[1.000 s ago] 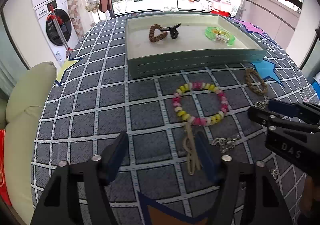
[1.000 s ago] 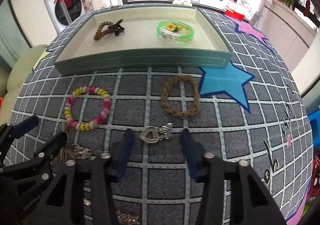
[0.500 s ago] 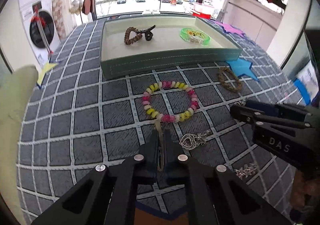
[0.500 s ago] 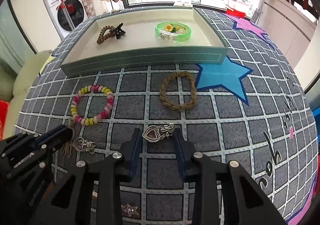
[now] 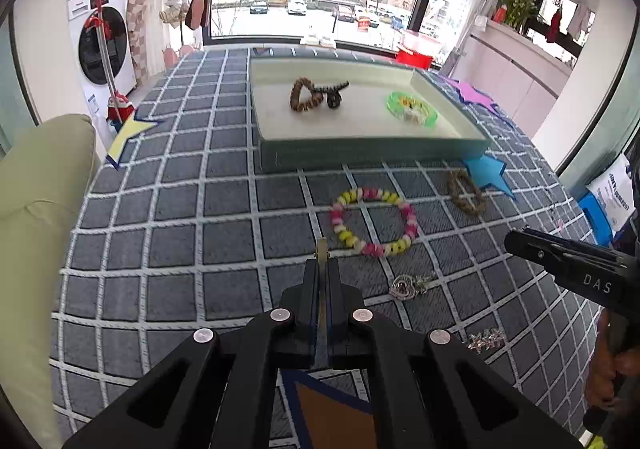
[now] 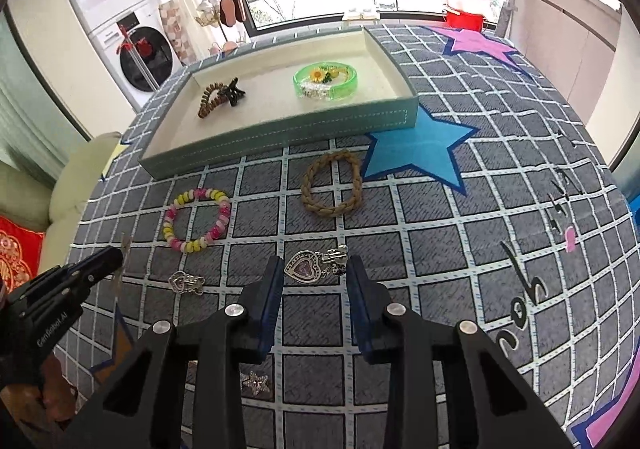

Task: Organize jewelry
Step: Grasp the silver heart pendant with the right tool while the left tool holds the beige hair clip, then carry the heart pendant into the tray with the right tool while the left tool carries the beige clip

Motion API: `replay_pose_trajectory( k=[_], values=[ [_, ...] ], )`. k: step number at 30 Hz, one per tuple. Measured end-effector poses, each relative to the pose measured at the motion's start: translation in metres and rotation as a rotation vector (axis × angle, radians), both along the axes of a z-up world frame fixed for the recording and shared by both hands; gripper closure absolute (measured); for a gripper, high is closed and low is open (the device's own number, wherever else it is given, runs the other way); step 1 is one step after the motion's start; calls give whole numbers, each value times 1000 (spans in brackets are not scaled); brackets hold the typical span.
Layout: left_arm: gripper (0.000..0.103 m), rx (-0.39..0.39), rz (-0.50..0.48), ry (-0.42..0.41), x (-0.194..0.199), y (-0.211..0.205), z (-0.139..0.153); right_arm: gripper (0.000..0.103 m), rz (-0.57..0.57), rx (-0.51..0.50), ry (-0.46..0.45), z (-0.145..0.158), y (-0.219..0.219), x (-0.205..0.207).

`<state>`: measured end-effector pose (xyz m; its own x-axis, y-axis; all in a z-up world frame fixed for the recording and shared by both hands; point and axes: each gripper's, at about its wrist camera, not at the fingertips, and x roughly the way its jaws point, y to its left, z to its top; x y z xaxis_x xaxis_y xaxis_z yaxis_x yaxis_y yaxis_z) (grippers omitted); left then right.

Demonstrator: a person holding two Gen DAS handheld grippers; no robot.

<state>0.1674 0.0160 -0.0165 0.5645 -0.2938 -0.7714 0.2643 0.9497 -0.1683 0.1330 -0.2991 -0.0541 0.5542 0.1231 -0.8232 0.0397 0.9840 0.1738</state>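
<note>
Left wrist view: left tongs (image 5: 321, 273) have clamped and lifted what looks like a hairpin (image 5: 321, 249), tray (image 5: 372, 157) at 12 next; right tongs (image 6: 314, 281) gape around heart pendant (image 6: 306, 271).

Thin beige hair clip (image 5: 321, 249) (edge-on) pinched between closed jaws.

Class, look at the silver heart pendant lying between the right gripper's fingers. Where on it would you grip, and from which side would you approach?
Grip the heart pendant across the heart's broad body, coming down from above. It lies flat on the tablecloth, its clasp trailing right, so the solid heart probably gives the open right gripper firmer purchase than the loose clasp links.
</note>
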Motion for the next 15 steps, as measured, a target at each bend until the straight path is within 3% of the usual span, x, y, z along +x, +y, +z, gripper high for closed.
replay_pose_trajectory(
  k=[7, 15],
  values=[
    [86, -41, 6, -40, 8, 5, 24, 68, 9, 12, -46, 23, -5, 6],
    [86, -34, -1, -115, 39, -5, 51, 68, 28, -40, -119, 61, -15, 46]
  ],
)
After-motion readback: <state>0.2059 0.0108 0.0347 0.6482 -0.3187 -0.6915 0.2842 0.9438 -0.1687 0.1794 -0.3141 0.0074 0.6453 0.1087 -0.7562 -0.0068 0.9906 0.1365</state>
